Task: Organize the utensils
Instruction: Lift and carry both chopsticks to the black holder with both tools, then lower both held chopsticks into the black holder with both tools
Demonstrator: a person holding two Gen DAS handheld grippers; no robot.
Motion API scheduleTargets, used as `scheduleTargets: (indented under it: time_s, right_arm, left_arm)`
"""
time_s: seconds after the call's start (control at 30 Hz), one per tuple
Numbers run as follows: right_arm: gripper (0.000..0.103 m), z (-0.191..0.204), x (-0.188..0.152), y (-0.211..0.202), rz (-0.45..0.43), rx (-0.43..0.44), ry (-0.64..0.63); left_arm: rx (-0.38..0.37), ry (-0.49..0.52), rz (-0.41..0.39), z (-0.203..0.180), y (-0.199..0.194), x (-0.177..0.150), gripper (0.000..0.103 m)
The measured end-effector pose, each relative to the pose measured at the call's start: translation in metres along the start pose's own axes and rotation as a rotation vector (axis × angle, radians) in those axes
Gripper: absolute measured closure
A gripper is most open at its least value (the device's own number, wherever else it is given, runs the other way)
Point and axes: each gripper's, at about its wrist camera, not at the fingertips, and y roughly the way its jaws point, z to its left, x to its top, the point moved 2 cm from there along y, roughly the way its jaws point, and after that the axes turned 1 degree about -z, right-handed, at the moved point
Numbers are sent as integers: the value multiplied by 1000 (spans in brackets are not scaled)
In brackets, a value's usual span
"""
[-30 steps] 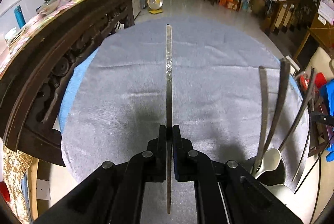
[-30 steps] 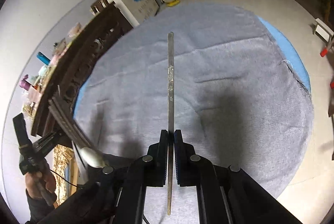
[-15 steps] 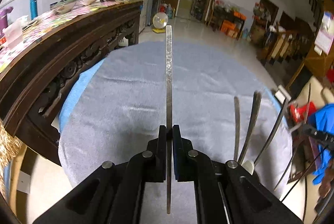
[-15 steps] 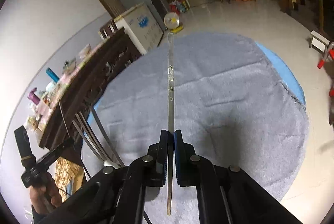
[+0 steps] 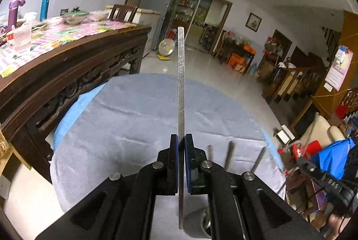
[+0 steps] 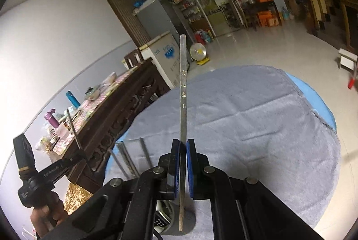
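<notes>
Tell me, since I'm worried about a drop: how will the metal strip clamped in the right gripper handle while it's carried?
Likely stiff: the metal strip stands straight out of the right gripper without sagging. Probably slippery, being smooth metal pinched only near one end. It may pivot, as most of its length overhangs.

cloth (image 5: 134, 128): grey | tongs (image 5: 181, 150): black, blue pads | tablecloth (image 5: 56, 34): pink check

- Small stamped characters are seen on the flat metal strip (image 6: 183, 92) in the right wrist view; they cannot be read with certainty.
- White lettering is printed on the black handle (image 6: 57, 169) at the left edge; it is too blurred to read.
</notes>
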Motion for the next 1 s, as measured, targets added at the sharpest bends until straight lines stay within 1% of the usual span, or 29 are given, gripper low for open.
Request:
scheduleTargets:
  time_s: [0.07,0.3,0.4,0.67,1.0]
  right_arm:
    - [96,7,-1,2,-2,8,-14]
    - [96,22,-6,9,-8,23,-39]
    - [96,27,-6,8,-16,23,-50]
    - [96,34,-7,11,-23,21,-76]
    - [96,41,-16,22,-3,4,-124]
  left_arm:
    - [-12,7,-21,-7,-3,1,98]
    - [-55,23,-32,-26,-1,-3,98]
    - [-62,39,-35,-33,1,-5,98]
    - [-64,47,-34,-38,10,-13,98]
    - [-54,69,-16,-45,17,-27,98]
